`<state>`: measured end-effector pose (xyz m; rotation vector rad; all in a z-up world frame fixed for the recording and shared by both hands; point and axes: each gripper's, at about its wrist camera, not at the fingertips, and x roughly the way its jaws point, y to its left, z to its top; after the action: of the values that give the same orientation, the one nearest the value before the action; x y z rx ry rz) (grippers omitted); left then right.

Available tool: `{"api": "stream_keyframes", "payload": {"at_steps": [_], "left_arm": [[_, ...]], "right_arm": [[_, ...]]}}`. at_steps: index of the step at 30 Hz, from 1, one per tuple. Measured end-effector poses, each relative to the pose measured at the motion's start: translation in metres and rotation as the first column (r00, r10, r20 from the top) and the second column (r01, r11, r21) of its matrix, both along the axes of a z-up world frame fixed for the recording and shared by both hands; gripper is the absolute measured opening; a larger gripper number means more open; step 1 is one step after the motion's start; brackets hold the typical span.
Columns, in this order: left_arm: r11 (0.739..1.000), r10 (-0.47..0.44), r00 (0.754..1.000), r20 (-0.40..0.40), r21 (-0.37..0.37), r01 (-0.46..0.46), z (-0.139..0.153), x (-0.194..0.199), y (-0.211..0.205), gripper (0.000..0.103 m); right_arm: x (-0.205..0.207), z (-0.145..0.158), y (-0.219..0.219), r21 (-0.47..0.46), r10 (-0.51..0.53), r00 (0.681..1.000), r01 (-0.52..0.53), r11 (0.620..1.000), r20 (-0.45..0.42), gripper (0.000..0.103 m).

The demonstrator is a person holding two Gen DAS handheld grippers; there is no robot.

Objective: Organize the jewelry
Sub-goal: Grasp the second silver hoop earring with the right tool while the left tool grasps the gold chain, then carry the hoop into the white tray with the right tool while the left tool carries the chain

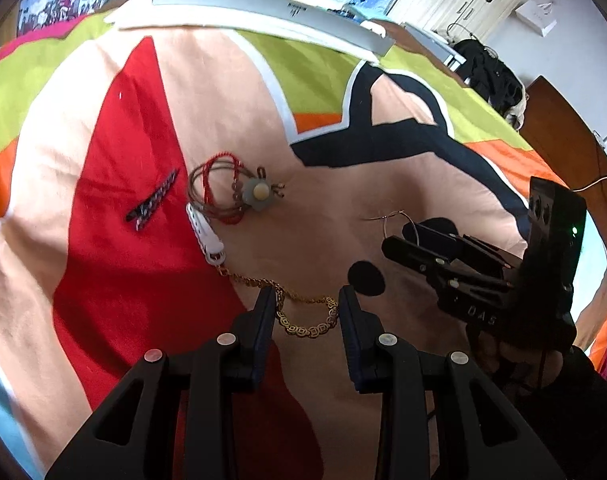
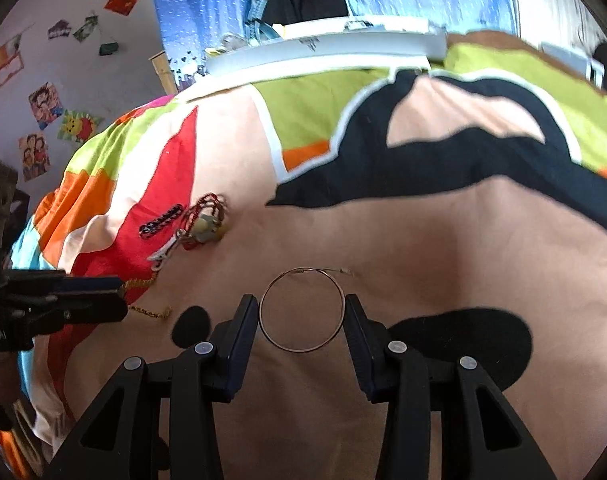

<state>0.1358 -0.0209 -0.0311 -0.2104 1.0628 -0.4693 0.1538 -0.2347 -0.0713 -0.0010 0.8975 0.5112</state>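
Jewelry lies on a colourful bedspread (image 1: 239,92). A gold chain bracelet (image 1: 299,320) curves between the fingers of my open left gripper (image 1: 306,300). Beyond it lie a white hair clip (image 1: 203,234), a tangle of red and brown cords with a pale flower charm (image 1: 259,192), and a dark braided clip (image 1: 153,200). A thin hoop earring (image 2: 302,309) rests flat between the fingers of my open right gripper (image 2: 302,312). In the left wrist view the right gripper (image 1: 423,240) is at the right, over the hoop (image 1: 395,220).
A white and grey box (image 1: 263,8) lies at the bedspread's far edge, also in the right wrist view as the box (image 2: 323,50). A wooden board (image 1: 563,128) and dark clothes (image 1: 491,72) are at the right. A wall with pictures (image 2: 43,104) is at the left.
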Motion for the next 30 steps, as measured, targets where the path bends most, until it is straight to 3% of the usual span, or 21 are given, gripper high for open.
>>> {"api": "stream_keyframes", "payload": {"at_steps": [9, 17, 22, 27, 30], "left_arm": [[1.0, -0.016, 0.997, 0.072, 0.02, 0.014, 0.02, 0.004, -0.003, 0.027], [0.999, -0.039, 0.989, 0.142, 0.022, 0.036, 0.053, 0.028, -0.006, 0.027], [0.999, -0.034, 0.986, 0.164, 0.004, 0.034, 0.083, 0.063, -0.01, 0.027], [0.998, -0.063, 0.959, 0.275, 0.04, 0.054, 0.124, 0.102, -0.021, 0.027], [0.999, -0.051, 0.942, 0.331, 0.017, 0.048, 0.144, 0.133, -0.026, 0.027]], "right_arm": [[-0.007, 0.025, 0.009, -0.046, 0.021, 0.989, -0.014, 0.999, 0.145, 0.041], [0.002, 0.044, 0.007, -0.044, 0.018, 0.977, -0.008, 0.999, 0.214, 0.041], [0.019, 0.064, 0.002, -0.044, 0.013, 0.967, -0.002, 0.999, 0.256, 0.041], [0.054, 0.093, -0.007, -0.046, 0.007, 0.955, 0.006, 0.999, 0.295, 0.041], [0.079, 0.11, -0.016, -0.033, -0.013, 0.946, 0.025, 0.999, 0.324, 0.041]]}}
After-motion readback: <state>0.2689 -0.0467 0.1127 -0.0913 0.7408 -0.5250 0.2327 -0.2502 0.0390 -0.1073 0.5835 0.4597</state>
